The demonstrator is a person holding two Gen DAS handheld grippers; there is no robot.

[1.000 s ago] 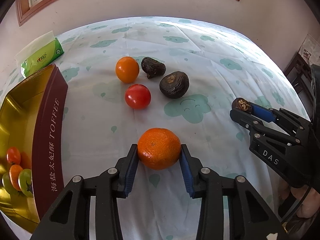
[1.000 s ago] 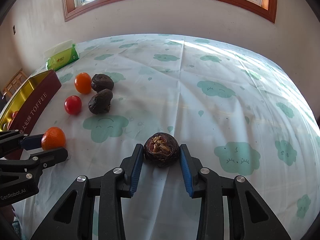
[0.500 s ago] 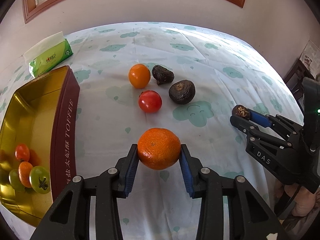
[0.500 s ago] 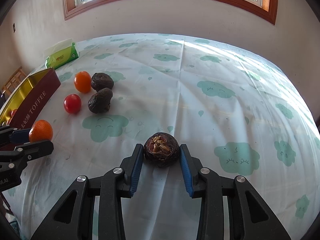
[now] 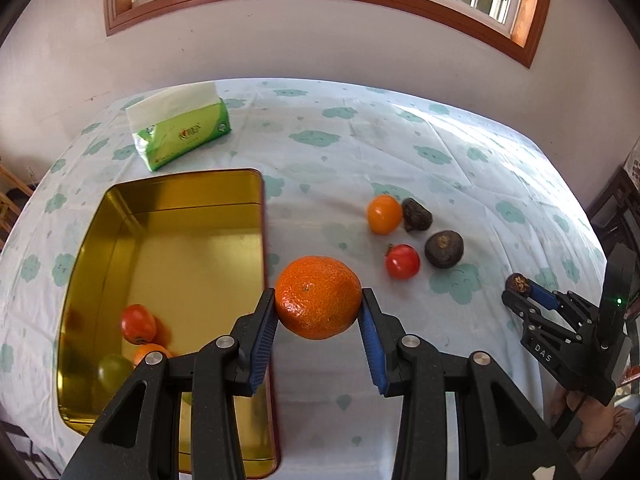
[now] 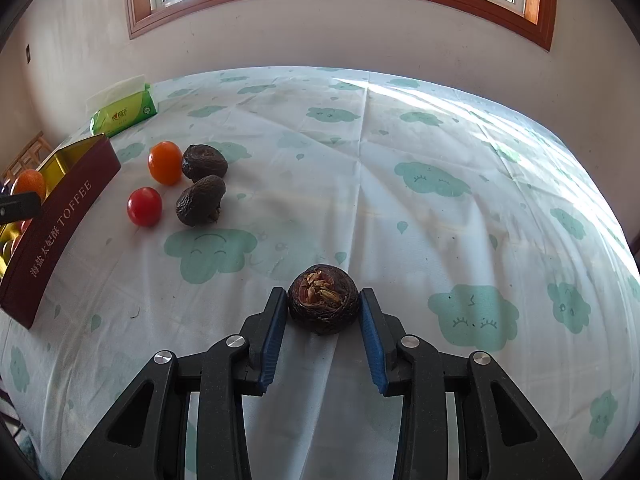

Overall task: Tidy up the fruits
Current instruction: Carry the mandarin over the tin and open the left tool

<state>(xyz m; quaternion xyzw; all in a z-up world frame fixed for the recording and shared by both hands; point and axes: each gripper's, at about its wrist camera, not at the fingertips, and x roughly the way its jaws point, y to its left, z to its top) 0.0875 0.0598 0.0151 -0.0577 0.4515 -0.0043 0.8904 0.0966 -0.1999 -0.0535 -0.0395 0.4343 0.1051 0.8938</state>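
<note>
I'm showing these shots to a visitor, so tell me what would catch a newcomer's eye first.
The bright orange pinched in the left hand-held gripper, just right of the open gold tin, stands out first. Next comes the dark wrinkled fruit clamped in the right hand-held gripper over the cloud-print tablecloth. Beyond lie a red tomato and two more dark fruits.
</note>
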